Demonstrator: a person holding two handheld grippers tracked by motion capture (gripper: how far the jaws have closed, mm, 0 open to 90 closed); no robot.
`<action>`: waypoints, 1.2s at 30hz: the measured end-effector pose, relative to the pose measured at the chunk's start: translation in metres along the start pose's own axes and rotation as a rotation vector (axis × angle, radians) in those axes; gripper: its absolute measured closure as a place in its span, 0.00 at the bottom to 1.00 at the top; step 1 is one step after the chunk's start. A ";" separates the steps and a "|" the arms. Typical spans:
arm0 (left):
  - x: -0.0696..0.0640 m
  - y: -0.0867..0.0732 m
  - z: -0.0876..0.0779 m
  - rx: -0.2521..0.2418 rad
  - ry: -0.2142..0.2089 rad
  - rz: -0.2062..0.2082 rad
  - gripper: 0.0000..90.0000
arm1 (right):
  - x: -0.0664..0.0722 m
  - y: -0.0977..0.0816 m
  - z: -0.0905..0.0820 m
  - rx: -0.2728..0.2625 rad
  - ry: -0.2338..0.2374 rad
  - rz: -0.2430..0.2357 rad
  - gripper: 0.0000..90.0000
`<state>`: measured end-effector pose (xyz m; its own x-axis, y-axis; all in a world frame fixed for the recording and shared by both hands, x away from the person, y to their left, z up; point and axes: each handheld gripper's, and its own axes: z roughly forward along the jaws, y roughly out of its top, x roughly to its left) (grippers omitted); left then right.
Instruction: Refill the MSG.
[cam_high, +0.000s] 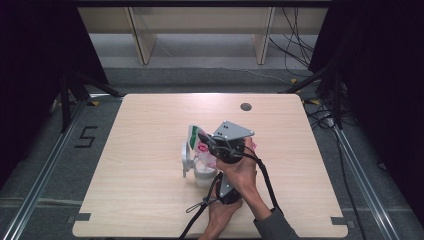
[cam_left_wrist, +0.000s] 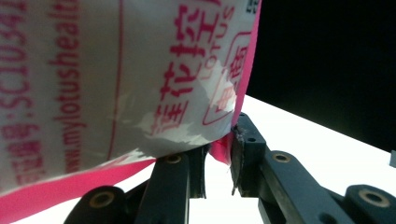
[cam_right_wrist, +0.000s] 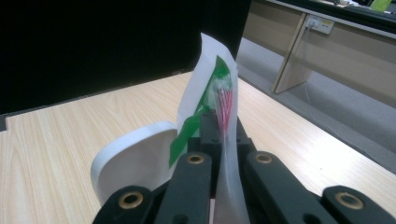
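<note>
Right gripper view shows the right gripper (cam_right_wrist: 223, 140) clamping the packet (cam_right_wrist: 212, 88), its lettering facing the left gripper (cam_left_wrist: 219, 158).

A white plastic packet (cam_high: 200, 145) printed with pink lettering and a green patch stands upright, lifted above a white lidded tub (cam_high: 202, 175) near the middle of the table. Its lower edge carries a pink band (cam_left_wrist: 70, 186), and the film there is crinkled and glossy. Seen edge-on, the packet (cam_right_wrist: 219, 107) is thin and flat, its top corner rising to a point. The tub sits just under and left of it, its round lid (cam_right_wrist: 135, 163) tipped up on edge.
</note>
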<state>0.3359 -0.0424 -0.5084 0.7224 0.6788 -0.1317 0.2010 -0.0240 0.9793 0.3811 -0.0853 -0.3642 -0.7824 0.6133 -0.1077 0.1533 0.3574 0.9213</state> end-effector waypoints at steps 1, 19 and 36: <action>0.000 0.000 -0.001 0.000 0.001 0.001 0.86 | 0.000 0.000 0.000 -0.003 0.003 0.006 1.00; -0.001 -0.001 0.000 0.001 -0.001 -0.001 0.85 | -0.002 -0.001 0.001 -0.009 -0.007 -0.008 1.00; 0.001 -0.001 -0.002 0.014 0.000 0.015 0.85 | 0.000 -0.001 0.002 -0.012 -0.010 -0.009 1.00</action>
<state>0.3352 -0.0405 -0.5093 0.7255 0.6782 -0.1167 0.1990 -0.0444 0.9790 0.3820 -0.0845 -0.3655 -0.7776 0.6173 -0.1193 0.1390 0.3539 0.9249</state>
